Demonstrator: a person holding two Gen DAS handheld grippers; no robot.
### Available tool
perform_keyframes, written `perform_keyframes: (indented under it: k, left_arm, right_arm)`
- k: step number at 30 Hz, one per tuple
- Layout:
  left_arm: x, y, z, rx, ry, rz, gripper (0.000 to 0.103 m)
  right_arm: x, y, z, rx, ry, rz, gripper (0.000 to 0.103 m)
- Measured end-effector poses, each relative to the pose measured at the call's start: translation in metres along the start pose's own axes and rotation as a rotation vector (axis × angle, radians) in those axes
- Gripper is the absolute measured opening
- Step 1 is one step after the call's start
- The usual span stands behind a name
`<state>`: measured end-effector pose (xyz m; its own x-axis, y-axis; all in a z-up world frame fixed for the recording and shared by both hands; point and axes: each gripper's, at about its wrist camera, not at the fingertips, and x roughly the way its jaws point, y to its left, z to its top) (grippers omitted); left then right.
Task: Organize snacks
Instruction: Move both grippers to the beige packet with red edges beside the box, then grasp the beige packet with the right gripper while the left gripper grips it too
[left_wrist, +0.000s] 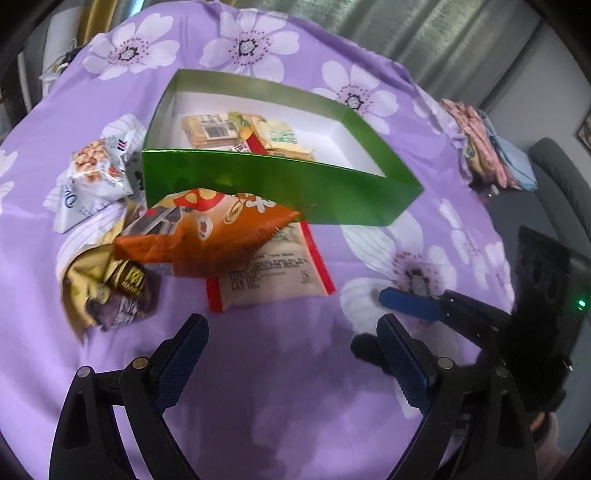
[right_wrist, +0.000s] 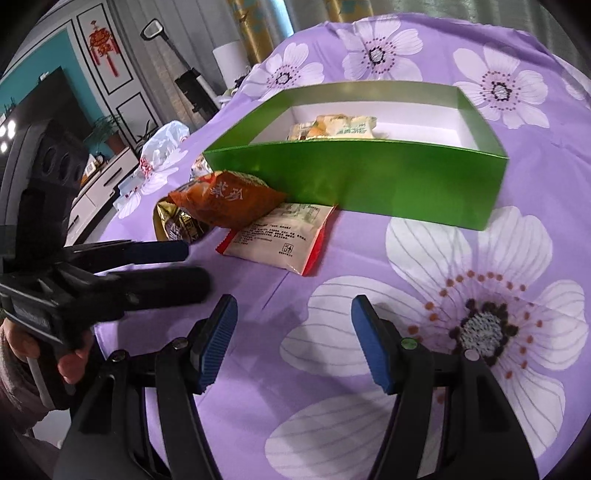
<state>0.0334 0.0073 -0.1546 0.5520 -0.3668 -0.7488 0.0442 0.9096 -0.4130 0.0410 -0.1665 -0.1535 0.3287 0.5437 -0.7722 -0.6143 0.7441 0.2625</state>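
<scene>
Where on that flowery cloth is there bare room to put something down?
Free: the cloth in front of the green box, right of the red-edged packet, and the box's right half. Crowded: the snack pile at the box's left corner.

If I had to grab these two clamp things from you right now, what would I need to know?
Left gripper: open, empty, above the cloth near the loose snacks.
Right gripper: open, empty, over bare purple cloth.
Green box: a few packets already inside.
Left to pack, all beside the box: orange bag lying on the red-edged beige packet, gold-brown packet, white peanut packet.
Suggested next: the orange bag, since it is on top.
</scene>
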Motion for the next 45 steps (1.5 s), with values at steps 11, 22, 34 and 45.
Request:
perform_keyframes:
  k: [11, 22, 34, 45]
  left_arm:
    - [0.023, 0.017, 0.015, -0.07, -0.015, 0.014, 0.09]
    - [0.022, 0.015, 0.013, -0.089, -0.007, 0.005, 0.054]
    - [-0.017, -0.017, -0.004, -0.123, -0.024, -0.117, 0.053]
    - [-0.047, -0.052, 0.001, -0.016, -0.097, -0.122, 0.053]
  right_arm:
    - [0.039, 0.004, 0.028, -0.093, 0.056, -0.002, 0.065]
    - [0.045, 0.012, 0.032, -0.121, 0.057, 0.026, 0.038]
    - [-0.016, 0.025, 0.013, -0.096, -0.021, -0.001, 0.036]
    - [-0.063, 0.036, 0.009, -0.111, -0.132, -0.044, 0.036]
